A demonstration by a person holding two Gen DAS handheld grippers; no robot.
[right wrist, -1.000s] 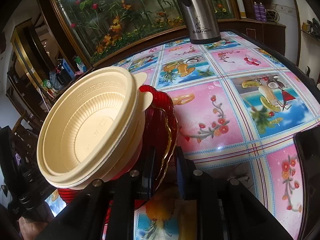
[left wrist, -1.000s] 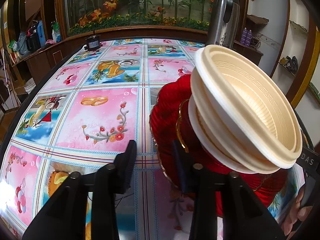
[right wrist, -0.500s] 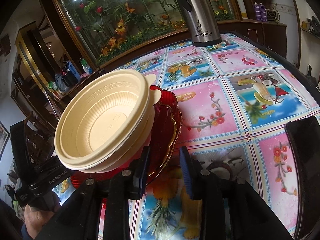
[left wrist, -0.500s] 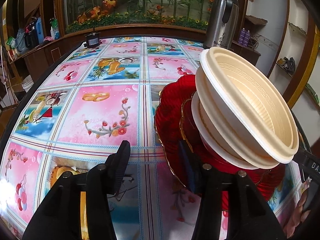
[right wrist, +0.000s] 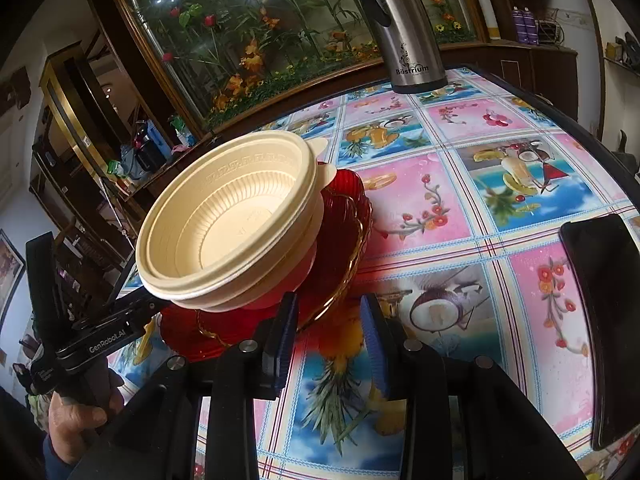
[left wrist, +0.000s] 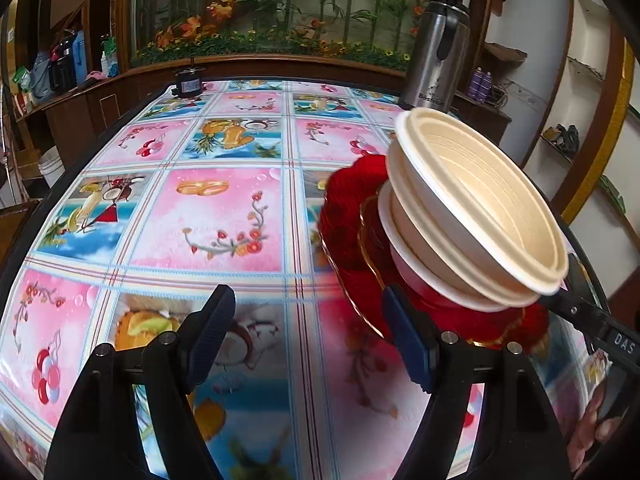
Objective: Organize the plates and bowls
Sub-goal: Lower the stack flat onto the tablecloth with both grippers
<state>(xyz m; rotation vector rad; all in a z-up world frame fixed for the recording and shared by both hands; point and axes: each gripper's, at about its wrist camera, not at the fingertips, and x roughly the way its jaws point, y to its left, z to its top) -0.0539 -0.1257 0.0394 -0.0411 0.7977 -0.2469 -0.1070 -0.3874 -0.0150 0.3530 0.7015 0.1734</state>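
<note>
In the left wrist view, a small black box (left wrist: pixel 188 85) is sitting at the far left edge of the table (left wrist: pixel 224 216), which is wearing a bright cloth with pink and blue picture squares. The left gripper (left wrist: pixel 308 336) is hanging low over the near part of the table, and its two blue-padded fingers (left wrist: pixel 210 334) are standing wide apart with nothing between them. To the right of it, the red plates (left wrist: pixel 352 220) are lying stacked on the table, and their gold rims are showing. The cream bowls (left wrist: pixel 480 208) are sitting nested on top of the red plates, and the stack is looking tilted in this view. The right finger of this gripper is just beside the near edge of the plates. A tall silver flask (left wrist: pixel 436 52) is standing at the far right of the table. In the right wrist view, the cream bowls (right wrist: pixel 236 220) are sitting on the left, on the red plates (right wrist: pixel 340 248). The right gripper (right wrist: pixel 328 332) is hanging near the plates, and its fingers (right wrist: pixel 374 336) are standing apart and holding nothing; its left finger is just beside the plate rim. The silver flask (right wrist: pixel 404 28) is standing at the far side, and a flat black thing (right wrist: pixel 604 320) is lying on the table at the right edge.
</note>
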